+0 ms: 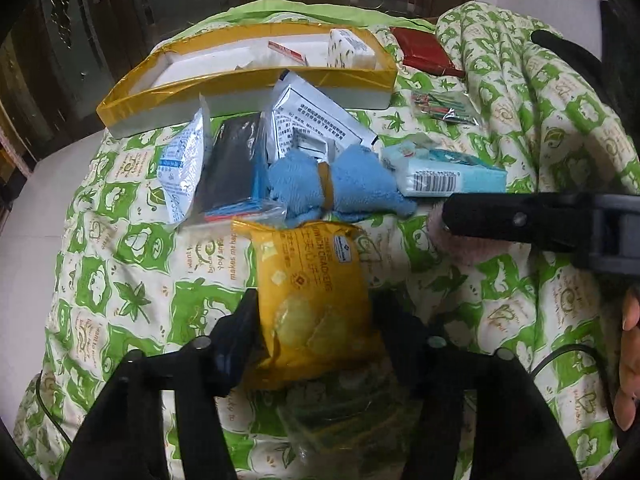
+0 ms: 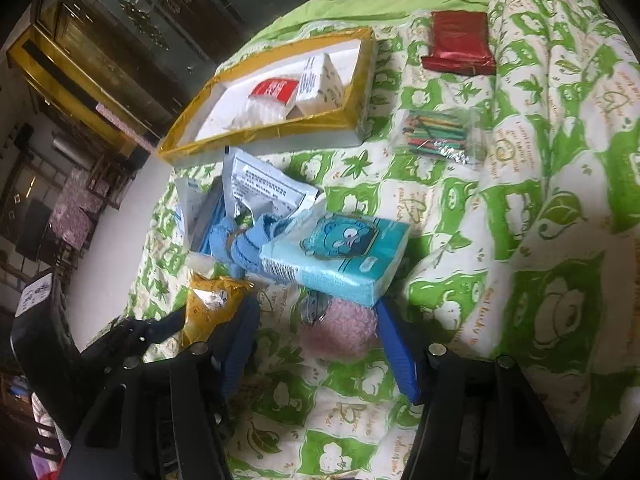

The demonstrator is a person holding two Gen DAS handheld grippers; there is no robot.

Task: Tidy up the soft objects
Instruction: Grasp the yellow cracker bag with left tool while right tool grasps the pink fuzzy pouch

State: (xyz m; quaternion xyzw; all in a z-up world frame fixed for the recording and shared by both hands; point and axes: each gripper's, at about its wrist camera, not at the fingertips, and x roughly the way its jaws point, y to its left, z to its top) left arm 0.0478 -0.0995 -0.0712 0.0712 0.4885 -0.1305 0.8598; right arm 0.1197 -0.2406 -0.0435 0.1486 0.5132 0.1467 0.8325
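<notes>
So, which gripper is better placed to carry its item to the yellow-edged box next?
Probably the left gripper: its fingers already press both sides of the yellow cracker packet. The right gripper only straddles the pink fluffy ball, not yet gripping it.

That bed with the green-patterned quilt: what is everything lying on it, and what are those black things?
Yellow-rimmed white box: one, far side, holding white and red packs.
Dark red foil packet: one, right of box.
Clear bag of coloured sticks: one, below red packet.
Blue towel roll: one, centre pile.
Teal tissue pack: one, beside towel.
White printed pouch: one, against box.
Yellow cracker packet: one, between left tool's fingers.
Pink fluffy ball: one, between right tool's fingers.
Left tool: black.
Right tool: black, blue pads.
</notes>
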